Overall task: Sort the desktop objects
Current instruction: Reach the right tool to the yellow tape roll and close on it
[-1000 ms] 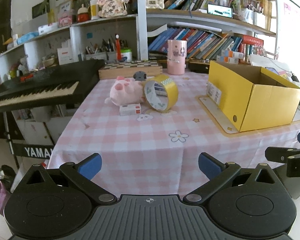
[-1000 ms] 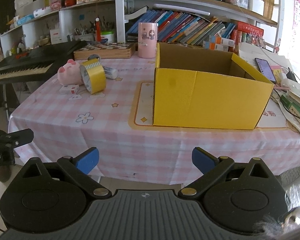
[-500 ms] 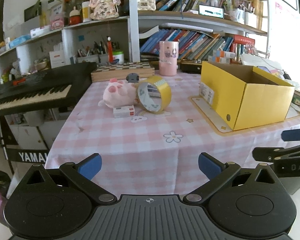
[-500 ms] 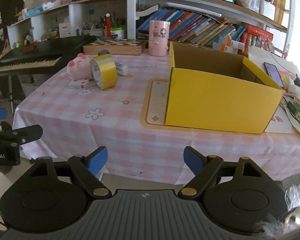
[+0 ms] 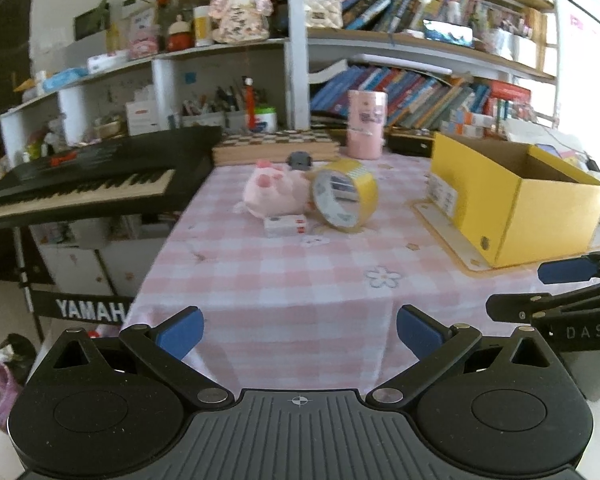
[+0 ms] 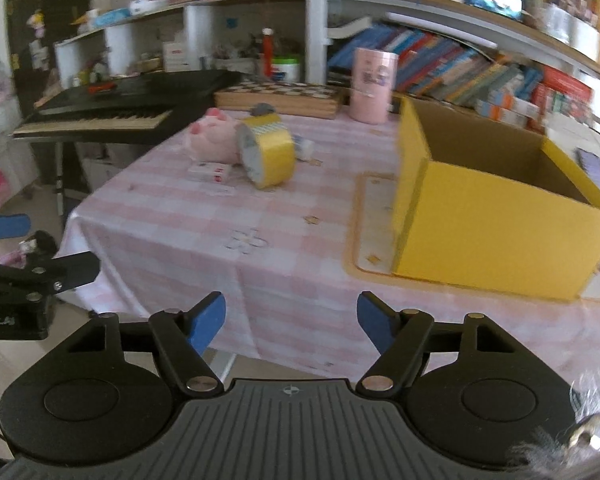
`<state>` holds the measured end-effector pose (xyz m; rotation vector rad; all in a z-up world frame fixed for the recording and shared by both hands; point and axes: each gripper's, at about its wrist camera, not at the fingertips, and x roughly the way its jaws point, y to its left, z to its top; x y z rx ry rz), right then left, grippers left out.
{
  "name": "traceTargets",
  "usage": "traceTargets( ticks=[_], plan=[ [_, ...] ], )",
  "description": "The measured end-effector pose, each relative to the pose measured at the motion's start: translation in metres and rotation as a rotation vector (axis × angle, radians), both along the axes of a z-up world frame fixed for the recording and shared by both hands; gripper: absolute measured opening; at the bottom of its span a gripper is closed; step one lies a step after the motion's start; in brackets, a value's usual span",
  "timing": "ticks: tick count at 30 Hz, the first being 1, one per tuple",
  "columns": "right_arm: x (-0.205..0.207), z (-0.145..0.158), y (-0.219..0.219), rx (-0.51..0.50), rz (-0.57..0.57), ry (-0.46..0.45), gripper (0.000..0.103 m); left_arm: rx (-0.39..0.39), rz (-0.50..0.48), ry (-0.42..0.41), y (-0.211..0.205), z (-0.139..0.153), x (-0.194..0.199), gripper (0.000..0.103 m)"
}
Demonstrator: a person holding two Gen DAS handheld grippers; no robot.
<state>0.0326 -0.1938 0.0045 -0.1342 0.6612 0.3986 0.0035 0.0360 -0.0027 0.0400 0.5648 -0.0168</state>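
Left gripper (image 5: 299,330) held short of the surface's (image 5: 284,280) near edge, fingers (image 5: 180,330) spread and empty. Right gripper (image 6: 291,322) likewise off the edge, fingers (image 6: 208,320) spread, gripping nothing. On the pink checked cloth, well ahead: yellow tape roll (image 5: 345,196) standing on edge, touching the pink plush pig (image 5: 272,190); small white card box (image 5: 286,226) just in front of the pig. Open yellow box (image 6: 496,204) to the right, apart from them. Pink cup (image 5: 366,124) behind; keyboard (image 5: 84,184) to the left.
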Motion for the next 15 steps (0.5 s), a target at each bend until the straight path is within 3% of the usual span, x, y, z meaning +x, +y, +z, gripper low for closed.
traceTargets(
  ticks=[6,15],
  plan=[
    [0.007,0.003,0.019,-0.007,0.076,-0.031,0.072,0.009,0.069,-0.011,0.013,0.002,0.001,0.103],
    [0.026,0.001,0.028,-0.004,0.078,-0.032,0.072,0.015,0.099,-0.028,0.022,0.003,0.010,0.103]
  ],
)
